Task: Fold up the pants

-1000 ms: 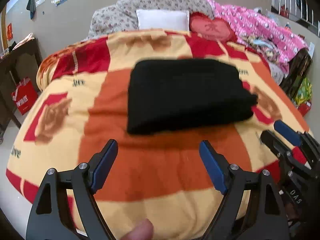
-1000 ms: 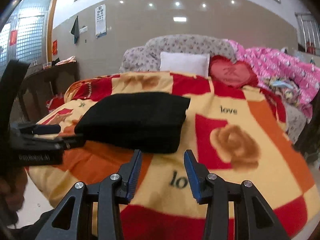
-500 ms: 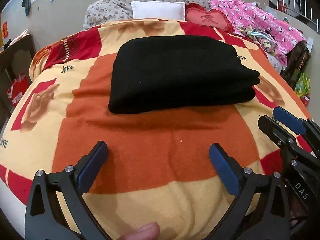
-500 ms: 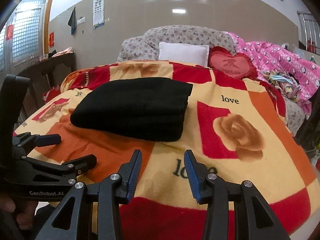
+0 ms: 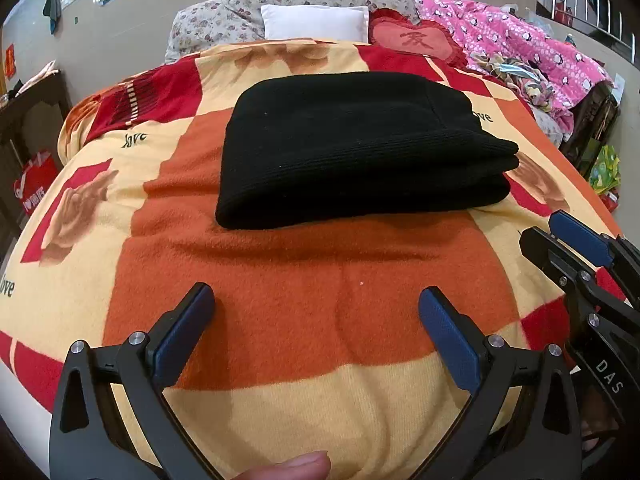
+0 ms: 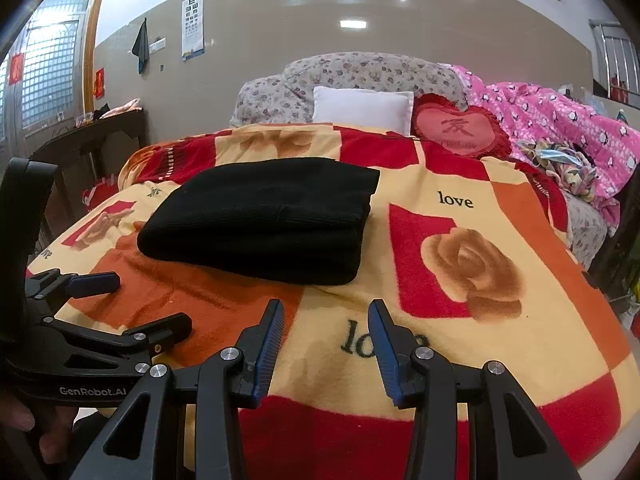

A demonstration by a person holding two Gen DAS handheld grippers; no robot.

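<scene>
The black pants (image 5: 356, 148) lie folded into a thick rectangle on the orange, yellow and red blanket (image 5: 320, 292); they also show in the right wrist view (image 6: 268, 220). My left gripper (image 5: 316, 300) is open and empty, low over the blanket, a short way in front of the pants. My right gripper (image 6: 326, 312) is open and empty, near the blanket's front edge, in front of the pants' right corner. Each gripper shows in the other's view: the right one (image 5: 560, 236), the left one (image 6: 132, 304).
A white pillow (image 5: 316, 22), a red heart cushion (image 5: 416, 40) and a pink quilt (image 5: 528, 48) lie at the head and right of the bed. A dark wooden table (image 6: 92, 136) stands on the left by the wall.
Both grippers have come a little closer to the bed and lower. The left gripper's jaws have opened wider. The folded pants have not moved.
</scene>
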